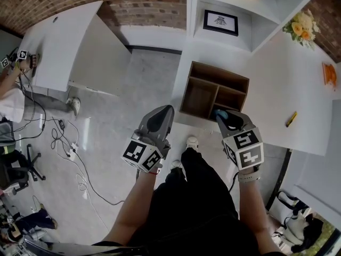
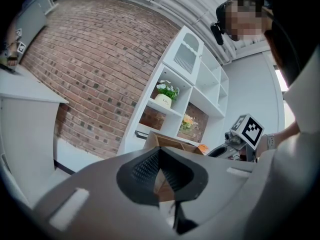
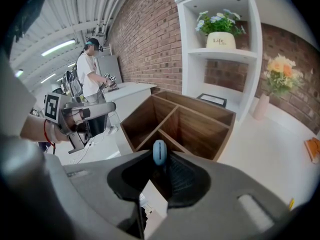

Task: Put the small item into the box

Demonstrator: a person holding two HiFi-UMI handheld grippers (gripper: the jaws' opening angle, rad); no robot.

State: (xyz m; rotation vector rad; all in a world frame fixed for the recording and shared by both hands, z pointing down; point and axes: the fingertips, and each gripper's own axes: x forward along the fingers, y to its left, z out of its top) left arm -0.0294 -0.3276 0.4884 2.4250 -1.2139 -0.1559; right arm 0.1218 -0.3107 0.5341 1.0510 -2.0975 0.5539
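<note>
I have the right gripper [image 3: 160,156] clamped on the blue item [image 3: 159,151] at its tips, centre frame, above the near edge of the box [image 3: 200,126]. Left gripper [image 2: 160,150]: jaws together, nothing between them.

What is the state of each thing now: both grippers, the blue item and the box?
Left gripper: shut, nothing between its jaws.
Right gripper: shut on the blue item.
Blue item: held at the jaw tips, not yet in the box.
Box: open on top, compartments empty.
</note>
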